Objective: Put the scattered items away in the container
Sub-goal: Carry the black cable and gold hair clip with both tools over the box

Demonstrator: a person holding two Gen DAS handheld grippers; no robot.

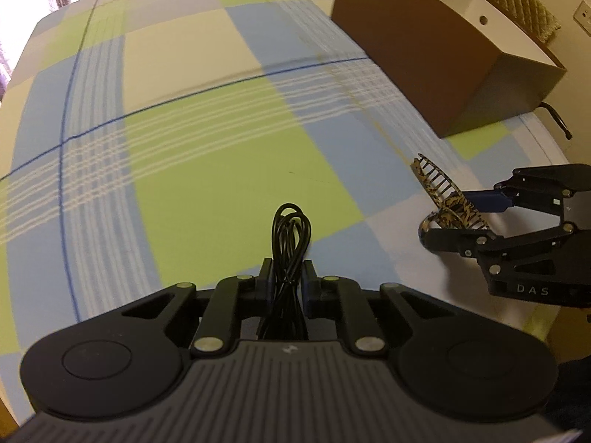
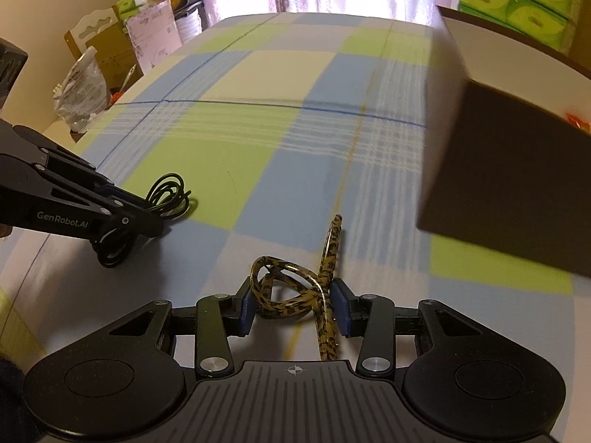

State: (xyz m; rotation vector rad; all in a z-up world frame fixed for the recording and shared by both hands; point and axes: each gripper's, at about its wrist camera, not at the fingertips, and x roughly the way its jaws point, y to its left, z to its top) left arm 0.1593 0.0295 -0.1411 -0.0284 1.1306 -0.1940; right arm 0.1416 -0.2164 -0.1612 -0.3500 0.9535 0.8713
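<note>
Left gripper [image 1: 287, 277] clamps a coiled black cable [image 1: 290, 229] above the checked cloth [image 1: 184, 147]. Right gripper [image 2: 295, 304], w/ jaws closed on a leopard-print hair clip [image 2: 295, 291], sits near the brown box [image 1: 424, 59]; box contents largely hidden, possibly something orange inside.

A bed under a blue, green and cream checked sheet [image 1: 207, 170] carries a brown box [image 1: 436, 55].
</note>
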